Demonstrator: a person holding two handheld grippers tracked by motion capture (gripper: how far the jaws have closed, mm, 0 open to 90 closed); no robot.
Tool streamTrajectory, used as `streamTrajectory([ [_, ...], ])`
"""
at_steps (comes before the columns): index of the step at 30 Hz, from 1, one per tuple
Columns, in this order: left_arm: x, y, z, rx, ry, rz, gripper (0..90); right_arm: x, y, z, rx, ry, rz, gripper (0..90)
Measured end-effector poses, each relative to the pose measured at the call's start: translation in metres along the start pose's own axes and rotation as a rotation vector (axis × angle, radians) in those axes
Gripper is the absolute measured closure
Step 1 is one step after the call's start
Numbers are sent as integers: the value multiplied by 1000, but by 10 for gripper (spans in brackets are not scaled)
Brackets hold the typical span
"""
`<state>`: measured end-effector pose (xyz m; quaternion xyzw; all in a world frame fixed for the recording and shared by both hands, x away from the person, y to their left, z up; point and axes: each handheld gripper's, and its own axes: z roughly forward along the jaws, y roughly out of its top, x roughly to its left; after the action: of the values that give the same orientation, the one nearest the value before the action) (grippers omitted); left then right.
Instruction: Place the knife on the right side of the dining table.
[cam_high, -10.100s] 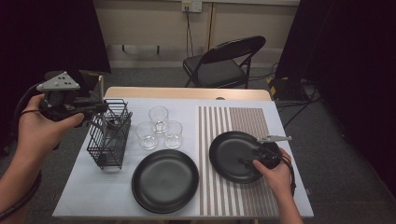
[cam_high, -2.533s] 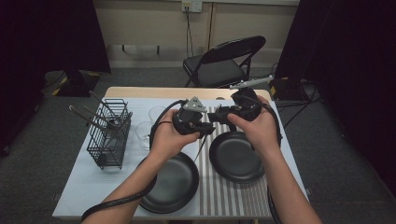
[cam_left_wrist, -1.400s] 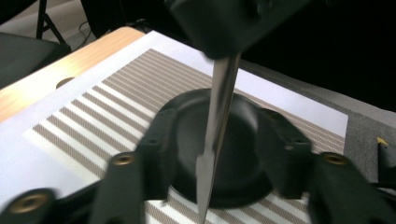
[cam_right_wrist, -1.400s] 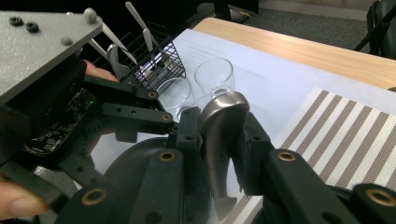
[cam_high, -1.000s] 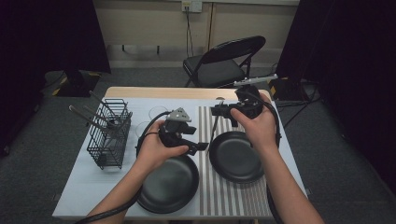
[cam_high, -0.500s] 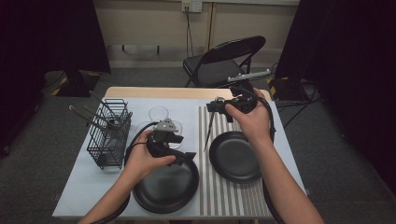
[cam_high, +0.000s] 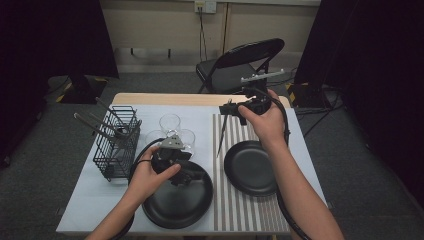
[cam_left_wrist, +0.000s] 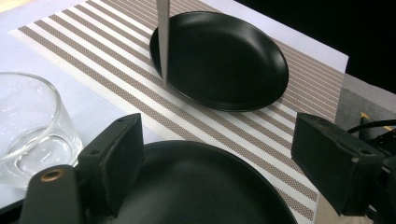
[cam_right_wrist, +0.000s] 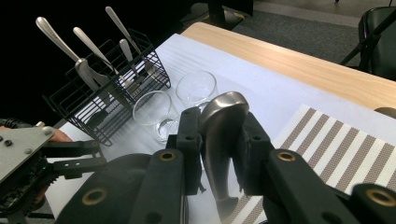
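Note:
My right gripper (cam_high: 231, 109) (cam_right_wrist: 219, 135) is shut on the rounded steel handle of a table knife (cam_right_wrist: 223, 126). The knife (cam_high: 221, 135) hangs blade down over the striped placemat (cam_high: 220, 200), its tip (cam_left_wrist: 162, 42) just left of the right black plate (cam_high: 252, 167) (cam_left_wrist: 224, 51). My left gripper (cam_high: 186, 175) (cam_left_wrist: 224, 172) hovers low over the far edge of the left black plate (cam_high: 177, 200) (cam_left_wrist: 196, 186). Its jaws have just been opening and stand wide, with nothing between them.
Three clear glasses (cam_high: 170, 122) (cam_left_wrist: 28, 121) (cam_right_wrist: 156, 112) stand behind the left plate. A black wire basket (cam_high: 117, 142) (cam_right_wrist: 116, 93) with several pieces of cutlery sits at the table's left. A folding chair (cam_high: 235, 65) stands beyond the far edge.
The left hand has come down and leftward to the left plate, and its jaws have spread. The right hand has shifted a little, and the knife now hangs blade down over the placemat.

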<state>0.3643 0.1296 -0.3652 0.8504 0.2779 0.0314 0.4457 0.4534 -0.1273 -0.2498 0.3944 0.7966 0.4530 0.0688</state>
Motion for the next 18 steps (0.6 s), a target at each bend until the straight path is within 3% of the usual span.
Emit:
streamTrajectory([
  [18,3,-5,7,24,-28,13,170,-26,10,15,1,-20,6,746],
])
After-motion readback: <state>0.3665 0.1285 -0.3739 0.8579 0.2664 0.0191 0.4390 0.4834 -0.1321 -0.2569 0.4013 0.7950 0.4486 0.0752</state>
